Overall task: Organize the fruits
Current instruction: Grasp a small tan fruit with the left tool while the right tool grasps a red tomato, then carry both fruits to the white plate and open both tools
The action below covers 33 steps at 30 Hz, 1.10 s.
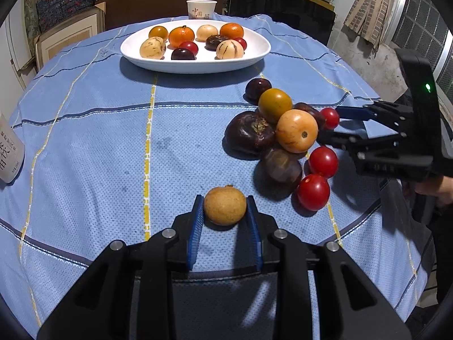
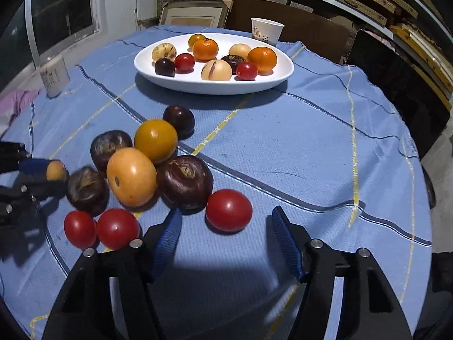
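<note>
Left gripper (image 1: 225, 208) has its blue pads on either side of a small tan fruit (image 1: 225, 205), low in the centre of the left wrist view, both pads touching its flanks, so it is pinching that fruit just above the blue tablecloth (image 1: 85, 141). The skin looks dry and slightly rough, so it should sit firm between the ribbed pads; it seems light, and a squeeze across its widest part looks like the right hold.

Over in the right wrist view, the right gripper (image 2: 226, 235) sits with fingers spread wide, nothing between them yet. A red tomato (image 2: 228, 210) lies just ahead, lower centre of the frame, apart from both pads. That one is glossy and round, likely slippery and soft, so my call is a gentle pinch across its middle, not at the ends, or it may squirt out or bruise.

Left of it, the loose pile (image 2: 147, 164) of dark, orange and red fruit sits bunched, pieces touching, so a nudge could send them rolling. The white plate (image 2: 283, 76), upper centre, already holds a good spread of fruit, with an open patch at the front rim.
</note>
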### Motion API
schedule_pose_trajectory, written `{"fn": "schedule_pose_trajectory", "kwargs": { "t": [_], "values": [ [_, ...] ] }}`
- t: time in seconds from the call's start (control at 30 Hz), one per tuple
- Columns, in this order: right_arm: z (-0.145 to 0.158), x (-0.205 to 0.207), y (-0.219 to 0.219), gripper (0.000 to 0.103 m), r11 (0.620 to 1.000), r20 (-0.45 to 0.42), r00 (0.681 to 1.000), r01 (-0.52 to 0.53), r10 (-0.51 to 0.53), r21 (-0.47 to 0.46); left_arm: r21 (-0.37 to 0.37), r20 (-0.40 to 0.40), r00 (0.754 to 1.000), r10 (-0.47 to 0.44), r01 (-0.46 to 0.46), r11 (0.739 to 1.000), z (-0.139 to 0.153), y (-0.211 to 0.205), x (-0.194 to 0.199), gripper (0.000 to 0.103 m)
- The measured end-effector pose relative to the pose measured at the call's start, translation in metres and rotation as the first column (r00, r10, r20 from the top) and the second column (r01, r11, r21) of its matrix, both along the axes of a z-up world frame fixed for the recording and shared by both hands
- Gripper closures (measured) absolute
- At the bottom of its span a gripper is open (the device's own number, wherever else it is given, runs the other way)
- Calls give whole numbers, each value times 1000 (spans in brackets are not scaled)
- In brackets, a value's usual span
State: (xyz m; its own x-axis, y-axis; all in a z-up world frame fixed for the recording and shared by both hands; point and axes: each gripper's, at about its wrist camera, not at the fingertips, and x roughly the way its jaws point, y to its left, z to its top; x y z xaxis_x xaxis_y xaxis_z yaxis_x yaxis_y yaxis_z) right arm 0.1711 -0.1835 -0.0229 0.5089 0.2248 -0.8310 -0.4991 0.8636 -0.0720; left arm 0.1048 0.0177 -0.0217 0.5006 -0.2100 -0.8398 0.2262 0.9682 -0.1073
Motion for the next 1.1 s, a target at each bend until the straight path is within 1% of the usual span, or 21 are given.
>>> {"fn": "schedule_pose_trajectory", "kwargs": {
  "t": [0.03,0.1,0.17,0.2,0.37,0.47,0.63,0.73,0.8,0.93,1.0,1.1],
  "values": [
    [0,2,-1,45,1000,-10,1000,-7,7,20,0,-2,1000,-1,1,1000,0,0,0,74],
    [-1,3,0,55,999,-26,999,-22,23,46,3,-3,1000,-5,5,1000,0,-1,1,74],
    [0,3,2,68,998,-29,999,-35,37,54,4,-3,1000,-4,4,1000,0,-1,1,74],
    [0,2,2,71,998,-28,999,-35,37,55,4,-3,1000,-4,4,1000,0,-1,1,74],
    [4,-10,-2,71,997,-30,999,-20,23,80,-4,-6,1000,2,-2,1000,1,0,2,74],
    [11,-21,-7,71,996,-19,1000,2,-1,92,19,-6,1000,9,-9,1000,4,0,1,74],
    [30,-45,-14,71,992,21,1000,2,-5,127,30,26,1000,-1,0,1000,20,2,-8,74],
    [43,-54,-17,71,990,47,999,2,-9,141,12,38,999,-8,8,1000,33,4,-11,74],
    [53,-56,-21,71,988,68,997,16,-27,153,11,55,998,5,-6,1000,42,8,-8,74],
    [73,-49,-27,71,976,96,994,36,-58,213,17,73,996,46,-47,999,54,16,4,74],
    [83,-42,-24,71,974,118,991,34,-62,225,18,77,995,60,-61,998,59,19,15,75],
    [92,-26,-15,71,968,122,991,25,-57,250,35,113,990,80,-84,996,73,22,37,74]
  ]
}}
